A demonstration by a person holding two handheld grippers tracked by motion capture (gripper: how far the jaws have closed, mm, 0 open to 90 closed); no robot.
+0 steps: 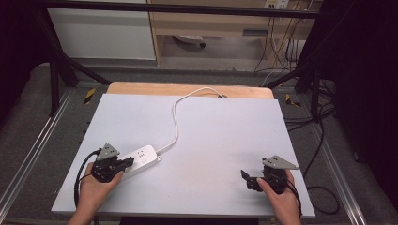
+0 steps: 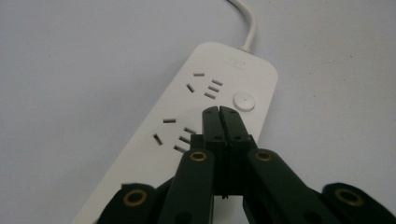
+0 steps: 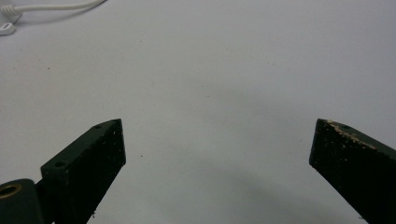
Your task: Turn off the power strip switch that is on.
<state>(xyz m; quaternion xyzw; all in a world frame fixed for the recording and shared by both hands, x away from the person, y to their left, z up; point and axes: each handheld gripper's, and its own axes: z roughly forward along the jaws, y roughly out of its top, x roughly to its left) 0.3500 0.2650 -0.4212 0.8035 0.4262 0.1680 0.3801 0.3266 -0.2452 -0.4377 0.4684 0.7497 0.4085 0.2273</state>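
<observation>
A pale grey-white counter [image 1: 211, 140] sits inside a black metal frame [image 1: 61, 61], with a wooden strip [image 1: 187, 89] along its far edge. Near the near-left corner, the left gripper [image 1: 127, 162] rests its jaws, pressed together with nothing between them, on a white power strip [image 1: 143, 158]; in the left gripper view the tips lie just beside the strip's round button [image 2: 244, 101]. The strip's white cord [image 1: 176, 119] winds to the far edge. Near the near-right corner, the right gripper [image 1: 245, 176] hovers with jaws spread wide over bare counter. Beyond stand a wooden cabinet [image 1: 211, 23] and dangling cables [image 1: 286, 42], with grey floor around.
</observation>
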